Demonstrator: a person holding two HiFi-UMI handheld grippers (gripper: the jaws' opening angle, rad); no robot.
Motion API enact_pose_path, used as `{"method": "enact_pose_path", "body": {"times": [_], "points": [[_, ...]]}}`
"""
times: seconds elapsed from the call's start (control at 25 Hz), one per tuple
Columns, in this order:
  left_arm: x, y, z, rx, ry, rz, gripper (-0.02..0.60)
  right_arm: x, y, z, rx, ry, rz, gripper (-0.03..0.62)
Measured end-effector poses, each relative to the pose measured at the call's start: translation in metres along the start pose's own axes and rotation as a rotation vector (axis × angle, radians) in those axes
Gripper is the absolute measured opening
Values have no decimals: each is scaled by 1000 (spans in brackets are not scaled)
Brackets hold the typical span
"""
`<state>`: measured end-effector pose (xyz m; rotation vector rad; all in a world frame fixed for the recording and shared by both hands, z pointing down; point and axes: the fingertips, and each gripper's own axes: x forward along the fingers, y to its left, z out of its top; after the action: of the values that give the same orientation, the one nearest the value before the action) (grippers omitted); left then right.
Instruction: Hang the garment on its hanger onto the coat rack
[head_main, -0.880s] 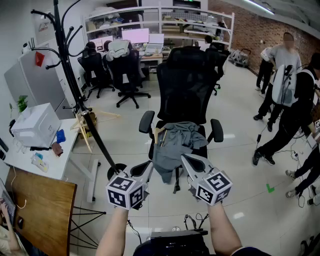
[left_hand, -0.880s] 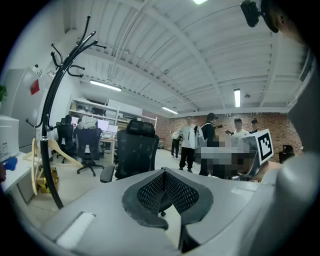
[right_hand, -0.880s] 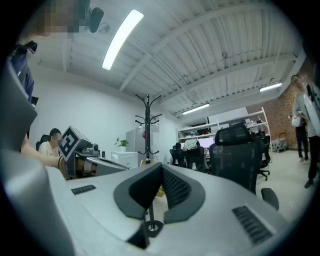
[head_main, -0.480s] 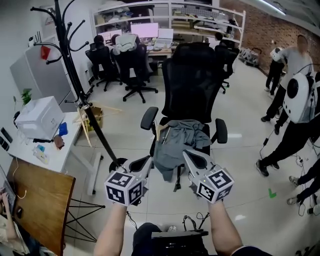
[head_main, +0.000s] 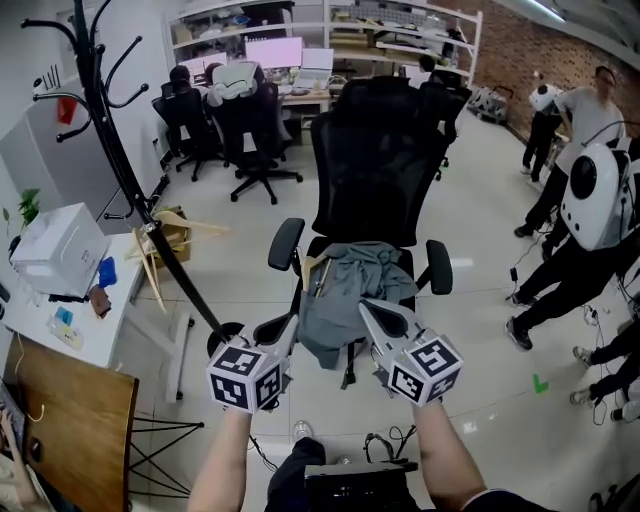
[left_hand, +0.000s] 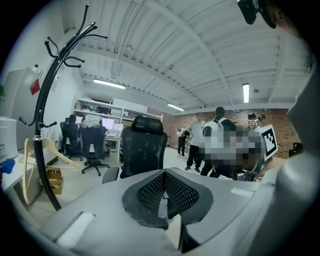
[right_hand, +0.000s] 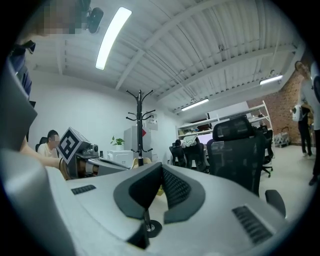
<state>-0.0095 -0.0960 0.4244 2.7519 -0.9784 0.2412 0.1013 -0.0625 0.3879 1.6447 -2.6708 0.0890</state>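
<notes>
The left tongs (head_main: 291, 324) and the right tongs (head_main: 366, 309) are held pressed together, with nothing pinched. Just beyond them, the grey garment (head_main: 345, 292) is draped with its hanger (head_main: 311, 268) over the office chair (head_main: 376, 160) seat. The coat rack (head_main: 112, 152) is seen farther off, at the left.

The head view looks steeply down onto the black mesh office chair (head_main: 375, 150) ahead. Both gripper views sit low behind their jaws, facing roughly level, sharing that chair and the black metal coat rack (right_hand: 140, 130).
</notes>
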Motion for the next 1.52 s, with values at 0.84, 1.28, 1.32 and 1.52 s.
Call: {"method": "enact_pose_path", "body": {"times": [0.84,1.28,1.32,1.52], "points": [[100,110,9,-33,34,-64,2,112,-62,-7,8,67,-118,9],[135,122,-27,-59,91,24,2,124,-89,-33,56,116,-73,9],[140,123,-35,-62,103,33,2,124,-90,-37,59,121,-69,9],[167,134,-88,-86,162,93,2,128,-98,-68,94,159,-49,9]]}}
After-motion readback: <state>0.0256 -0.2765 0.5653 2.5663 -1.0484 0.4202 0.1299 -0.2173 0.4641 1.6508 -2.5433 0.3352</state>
